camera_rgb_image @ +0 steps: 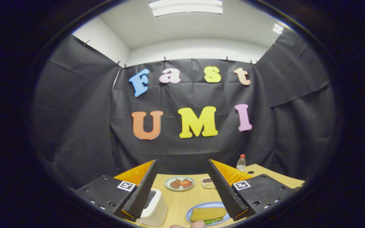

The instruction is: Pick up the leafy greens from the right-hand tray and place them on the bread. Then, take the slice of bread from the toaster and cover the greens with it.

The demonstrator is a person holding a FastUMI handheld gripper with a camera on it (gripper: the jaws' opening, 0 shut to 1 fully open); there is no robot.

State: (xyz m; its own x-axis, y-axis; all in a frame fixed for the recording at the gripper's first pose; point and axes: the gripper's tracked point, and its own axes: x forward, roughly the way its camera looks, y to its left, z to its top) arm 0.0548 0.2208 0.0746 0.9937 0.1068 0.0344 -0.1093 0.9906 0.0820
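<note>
My gripper (pixel 182 171) is open and raised above the wooden table (pixel 182 198), with nothing between its fingers. Below and between the fingers lies a blue plate (pixel 191 211) holding a slice of bread (pixel 208 213) that rests on top of leafy greens (pixel 213 220), whose green edge peeks out under it. A white toaster (pixel 155 209) stands just beside the left finger (pixel 144 190), partly hidden by it. I cannot tell whether its slot holds anything.
Beyond the fingers sit a pale round plate (pixel 179 183) with red and brown food and a small dish (pixel 208 182) of dark bits. A clear bottle with a red cap (pixel 241 162) stands at the far right. A fingertip (pixel 188 225) shows by the blue plate.
</note>
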